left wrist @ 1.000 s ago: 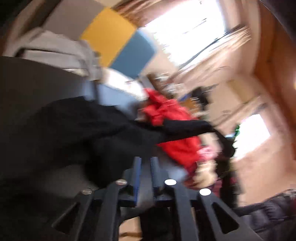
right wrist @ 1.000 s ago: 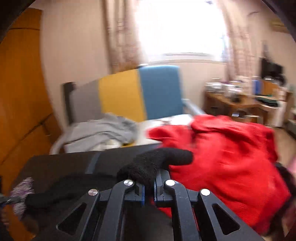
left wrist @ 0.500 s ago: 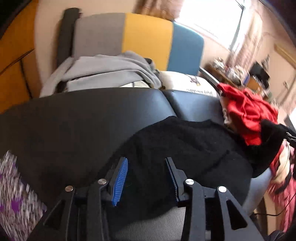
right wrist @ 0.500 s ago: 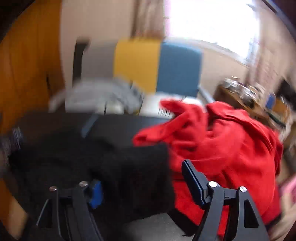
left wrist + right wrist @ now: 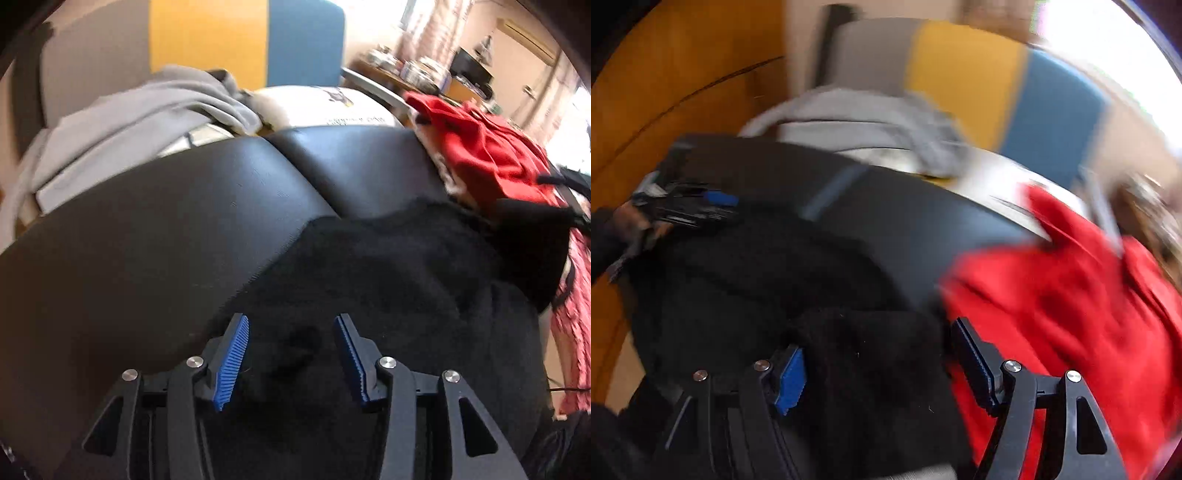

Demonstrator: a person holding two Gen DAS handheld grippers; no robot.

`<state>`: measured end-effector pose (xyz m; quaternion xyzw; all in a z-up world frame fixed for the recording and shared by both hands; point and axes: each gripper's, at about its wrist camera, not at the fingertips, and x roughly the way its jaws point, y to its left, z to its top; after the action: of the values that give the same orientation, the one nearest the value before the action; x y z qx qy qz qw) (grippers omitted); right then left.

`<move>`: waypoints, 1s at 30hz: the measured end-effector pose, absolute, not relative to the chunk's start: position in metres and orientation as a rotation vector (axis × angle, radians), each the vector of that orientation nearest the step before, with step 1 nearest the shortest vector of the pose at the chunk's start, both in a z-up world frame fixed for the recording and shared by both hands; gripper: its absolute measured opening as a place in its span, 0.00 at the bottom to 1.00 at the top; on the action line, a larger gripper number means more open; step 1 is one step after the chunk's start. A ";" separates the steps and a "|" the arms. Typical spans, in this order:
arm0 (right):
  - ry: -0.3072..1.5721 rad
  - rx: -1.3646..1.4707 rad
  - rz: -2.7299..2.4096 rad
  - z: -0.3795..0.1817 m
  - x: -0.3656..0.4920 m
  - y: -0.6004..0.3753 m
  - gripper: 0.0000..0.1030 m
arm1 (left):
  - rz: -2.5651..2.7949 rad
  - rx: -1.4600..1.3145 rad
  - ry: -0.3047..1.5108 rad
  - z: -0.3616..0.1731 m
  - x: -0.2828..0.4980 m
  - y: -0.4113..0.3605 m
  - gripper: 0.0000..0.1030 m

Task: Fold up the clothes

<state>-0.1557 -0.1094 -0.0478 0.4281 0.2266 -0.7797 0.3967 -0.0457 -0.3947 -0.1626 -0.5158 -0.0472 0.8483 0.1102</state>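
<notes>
A black knit garment [image 5: 399, 280] lies spread on a black padded surface [image 5: 155, 229]. My left gripper [image 5: 291, 332] is open just above its near edge, jaws apart and empty. In the right wrist view the same black garment [image 5: 746, 280] lies below my right gripper [image 5: 875, 350], which is open with a fold of the cloth between its spread jaws. The left gripper also shows in the right wrist view [image 5: 690, 206] at the garment's far left edge. A red garment [image 5: 1063, 295] lies in a heap to the right, and also shows in the left wrist view [image 5: 484, 155].
A grey garment [image 5: 140, 110] lies behind the padded surface, before a grey, yellow and blue chair back [image 5: 207, 40]. A white pillow [image 5: 325, 107] sits by it. A wooden wall [image 5: 665, 103] is at left. A cluttered desk [image 5: 413, 70] stands far right.
Both grippers have let go of the black garment and opened. The garment, held up a second ago, now lies on the padded surface. Both cameras have dropped lower toward it.
</notes>
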 end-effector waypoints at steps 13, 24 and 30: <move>0.874 1.527 -2.130 -0.056 -0.182 -0.016 0.73 | 2.505 -1.415 -0.263 -0.176 -0.038 -0.402 0.48; 1.266 1.903 -1.994 -0.047 -0.110 0.119 1.00 | 2.566 -1.472 -0.092 -0.175 -0.040 -0.382 0.49; 0.727 1.804 -2.183 -0.014 -0.115 0.142 0.77 | 2.598 -1.449 -0.148 -0.176 -0.037 -0.386 0.49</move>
<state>-0.1153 0.1425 -0.0141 0.6134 0.2472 -0.7422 0.1085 -0.0367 -0.3859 -0.1761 -0.4848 -0.0497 0.8694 0.0818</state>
